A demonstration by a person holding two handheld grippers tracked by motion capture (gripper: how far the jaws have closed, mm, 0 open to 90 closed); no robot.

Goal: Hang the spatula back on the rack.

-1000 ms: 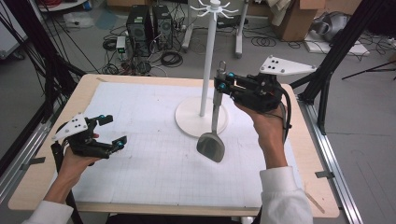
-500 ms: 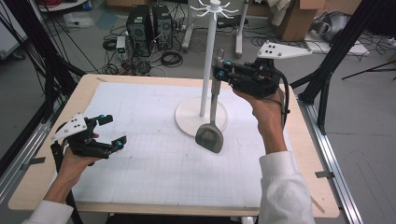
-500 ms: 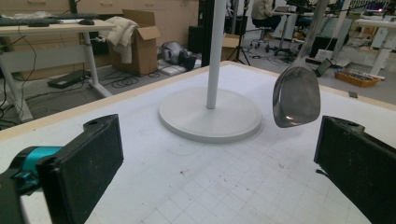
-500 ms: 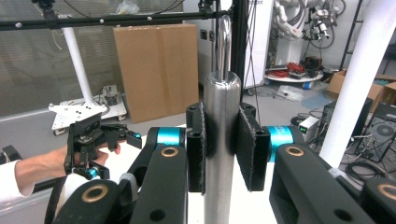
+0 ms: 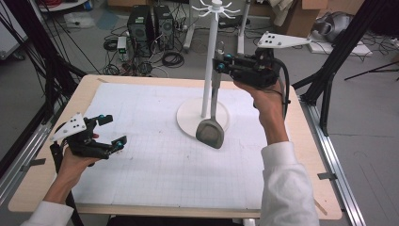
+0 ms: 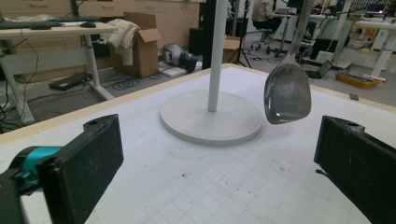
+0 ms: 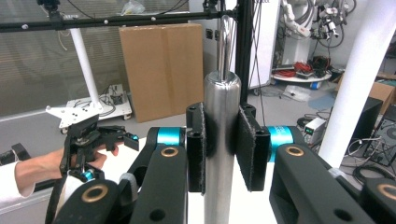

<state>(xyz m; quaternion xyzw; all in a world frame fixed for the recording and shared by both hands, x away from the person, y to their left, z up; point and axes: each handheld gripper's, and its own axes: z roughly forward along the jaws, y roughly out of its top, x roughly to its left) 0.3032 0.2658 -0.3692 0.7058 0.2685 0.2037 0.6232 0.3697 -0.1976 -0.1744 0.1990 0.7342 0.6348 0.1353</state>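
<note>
Right hand-held gripper [image 5: 220, 62] clamps the steel ladle [image 5: 210, 132] upright by its handle, so raise it straight beside the rack pole [image 5: 210, 61], loop toward the hooks.

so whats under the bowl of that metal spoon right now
The spoon hangs bowl-down in the right gripper. Below it lie the rim of the white stand base and gridded mat. The patch straight beneath is covered in the high view.

A grey metal ladle [image 5: 211, 123] hangs upright at frame centre, bowl down, beside the white stand [image 5: 210, 61].
</note>
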